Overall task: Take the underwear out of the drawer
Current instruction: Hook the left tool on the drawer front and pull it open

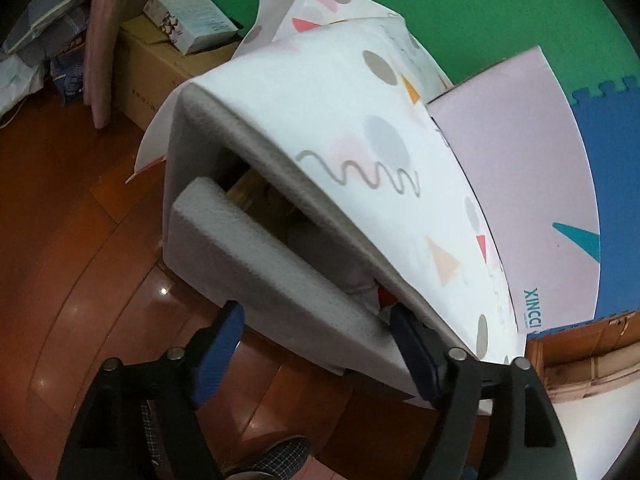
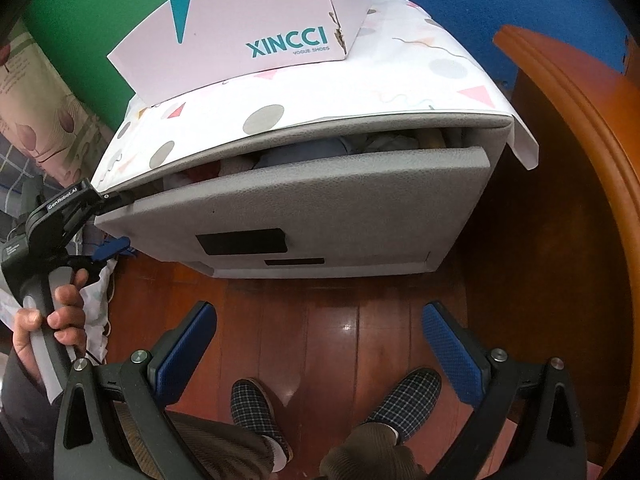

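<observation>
A grey fabric-covered cabinet has its drawer [image 2: 304,208] pulled a little way out; it also shows in the left wrist view [image 1: 256,256]. Folded clothes [image 2: 296,154] show in the gap, blue, white and red; red and white cloth shows in the left wrist view [image 1: 374,294]. My left gripper [image 1: 316,344] is open and straddles the drawer front's end, one finger [image 1: 412,350] in the gap, the other [image 1: 218,346] outside. In the right wrist view the left gripper [image 2: 110,220] sits at the drawer's left corner. My right gripper [image 2: 320,340] is open and empty, in front of the drawer above the floor.
A patterned sheet [image 2: 360,96] covers the cabinet top, with a pink XINCCI shoe box [image 2: 248,24] on it. A wooden furniture edge [image 2: 580,160] stands to the right. Cardboard boxes [image 1: 160,64] sit beyond the cabinet. My slippered feet [image 2: 256,412] are on the wood floor below.
</observation>
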Motion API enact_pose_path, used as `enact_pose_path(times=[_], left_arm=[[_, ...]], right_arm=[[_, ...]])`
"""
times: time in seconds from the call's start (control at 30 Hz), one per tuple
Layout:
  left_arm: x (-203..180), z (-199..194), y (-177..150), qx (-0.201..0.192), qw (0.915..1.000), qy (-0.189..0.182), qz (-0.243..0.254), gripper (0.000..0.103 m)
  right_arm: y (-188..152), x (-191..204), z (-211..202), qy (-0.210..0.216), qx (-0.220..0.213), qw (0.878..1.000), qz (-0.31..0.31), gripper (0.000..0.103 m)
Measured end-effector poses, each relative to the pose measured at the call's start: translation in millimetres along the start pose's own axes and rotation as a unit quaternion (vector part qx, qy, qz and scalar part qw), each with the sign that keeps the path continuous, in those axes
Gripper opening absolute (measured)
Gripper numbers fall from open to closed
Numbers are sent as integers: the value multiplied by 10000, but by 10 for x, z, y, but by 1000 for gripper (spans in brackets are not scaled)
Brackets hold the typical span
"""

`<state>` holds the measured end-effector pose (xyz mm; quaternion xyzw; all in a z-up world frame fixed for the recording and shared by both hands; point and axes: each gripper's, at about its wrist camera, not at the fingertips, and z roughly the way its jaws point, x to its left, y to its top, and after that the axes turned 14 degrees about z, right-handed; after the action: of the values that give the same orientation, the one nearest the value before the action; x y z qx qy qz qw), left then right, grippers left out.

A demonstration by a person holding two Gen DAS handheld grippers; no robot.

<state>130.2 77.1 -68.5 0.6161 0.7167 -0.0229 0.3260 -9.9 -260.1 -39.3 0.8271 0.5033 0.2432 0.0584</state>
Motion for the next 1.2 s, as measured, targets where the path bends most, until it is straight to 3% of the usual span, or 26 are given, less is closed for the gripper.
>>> enact_pose_path(times=[0.17, 0.3, 0.43, 0.67, 1.0, 1.03, 1.07, 1.1, 1.13, 1.17, 1.2], left_arm=[[67, 78, -59, -83, 9999, 121, -63, 103], [58, 110, -84, -150, 9998, 141, 16, 103], [121, 115, -79, -42, 10000, 22, 33, 103], [104, 16, -148, 229, 9992, 187, 270, 103], [12, -306, -490, 741, 9906, 609, 971, 103], [6, -293, -551, 925, 9857, 872, 1102, 102], [28, -180, -659, 1332, 9688, 1618, 1324, 100], [70, -90, -686, 1633, 9607, 1779, 1372, 81], [228, -107, -714, 1691, 9757, 1038, 928, 51], [374, -257, -713, 1396, 9879, 596, 317, 22], [392, -373, -686, 1206, 9899, 710, 247, 23]], right_arm=[[2, -8, 1, -4, 2, 10000, 33, 102], [0, -3, 2, -37, -4, 10000, 12, 102], [7, -12, 0, -47, -23, 10000, 31, 102], [6, -36, -16, -32, -79, 10000, 39, 102], [-4, -79, -128, 240, -262, 9993, 78, 102], [-2, -84, -146, 298, -286, 9991, 77, 102], [1, -86, -160, 302, -319, 9990, 85, 102], [2, -88, -174, 370, -339, 9987, 101, 102], [-2, -94, -191, 496, -347, 9981, 124, 102], [-16, -93, -212, 552, -373, 9977, 145, 102], [-22, -91, -231, 560, -428, 9974, 163, 102]])
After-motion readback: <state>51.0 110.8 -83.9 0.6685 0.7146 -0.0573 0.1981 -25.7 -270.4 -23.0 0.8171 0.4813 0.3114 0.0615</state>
